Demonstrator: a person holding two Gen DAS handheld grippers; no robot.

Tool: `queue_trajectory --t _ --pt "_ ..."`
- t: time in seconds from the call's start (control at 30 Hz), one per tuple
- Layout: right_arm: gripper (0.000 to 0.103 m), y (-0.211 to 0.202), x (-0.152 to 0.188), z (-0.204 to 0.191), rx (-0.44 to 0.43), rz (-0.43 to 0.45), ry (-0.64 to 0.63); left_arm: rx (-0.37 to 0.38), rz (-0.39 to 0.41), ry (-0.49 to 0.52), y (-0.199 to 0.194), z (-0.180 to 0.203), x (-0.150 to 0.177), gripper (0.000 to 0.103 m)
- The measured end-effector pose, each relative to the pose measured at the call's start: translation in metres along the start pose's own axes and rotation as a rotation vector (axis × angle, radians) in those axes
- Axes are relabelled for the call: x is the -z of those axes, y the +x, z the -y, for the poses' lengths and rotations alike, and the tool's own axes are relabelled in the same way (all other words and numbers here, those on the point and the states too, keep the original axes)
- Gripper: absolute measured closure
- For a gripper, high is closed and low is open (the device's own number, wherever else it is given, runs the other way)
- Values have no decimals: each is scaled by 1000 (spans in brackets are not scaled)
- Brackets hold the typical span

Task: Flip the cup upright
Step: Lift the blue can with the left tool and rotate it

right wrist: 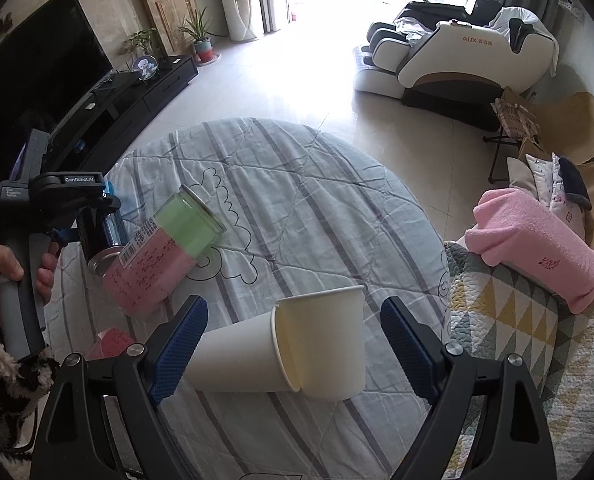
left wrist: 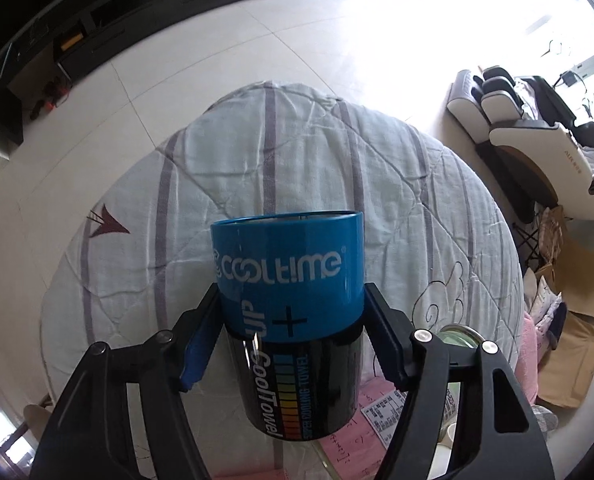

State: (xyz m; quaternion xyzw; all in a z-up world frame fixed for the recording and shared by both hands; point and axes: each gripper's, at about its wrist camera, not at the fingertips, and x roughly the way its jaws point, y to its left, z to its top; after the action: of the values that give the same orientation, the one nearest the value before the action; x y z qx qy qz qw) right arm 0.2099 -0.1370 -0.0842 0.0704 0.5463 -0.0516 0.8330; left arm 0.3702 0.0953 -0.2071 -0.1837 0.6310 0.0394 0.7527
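My left gripper (left wrist: 291, 316) is shut on a blue and black "Cooltime" can (left wrist: 293, 300), held upright above the quilted table (left wrist: 297, 160). In the right wrist view the same can (right wrist: 97, 232) shows at the far left in the left gripper (right wrist: 77, 216). A white paper cup (right wrist: 257, 356) lies on its side between the open fingers of my right gripper (right wrist: 293, 344), mouth toward the right. A second white paper cup (right wrist: 329, 340) stands over its mouth end. A pink and green jar (right wrist: 165, 252) lies tilted on the table, left of the cups.
A pink towel (right wrist: 537, 248) lies on a patterned quilt (right wrist: 517, 340) at the right. A massage chair (right wrist: 457, 60) stands on the tiled floor beyond the table. A dark TV cabinet (right wrist: 137, 92) runs along the left wall. Pink papers (left wrist: 357, 440) lie under the can.
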Motion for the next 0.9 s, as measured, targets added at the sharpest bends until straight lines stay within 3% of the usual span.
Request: queue_trajectory --t 0.27,0.6,0.77,0.9 --pt "14 -10 6 3 1 23 11 36 59 40 -29 5 -8 35" --pt "14 -21 18 12 7 32 46 91 57 55 -55 1 -2 35" --pt "14 -36 25 14 3 67 47 121 70 121 -87 12 19 35" --pt "14 -47 35 20 -11 86 58 129 54 212 -107 27 64 35"
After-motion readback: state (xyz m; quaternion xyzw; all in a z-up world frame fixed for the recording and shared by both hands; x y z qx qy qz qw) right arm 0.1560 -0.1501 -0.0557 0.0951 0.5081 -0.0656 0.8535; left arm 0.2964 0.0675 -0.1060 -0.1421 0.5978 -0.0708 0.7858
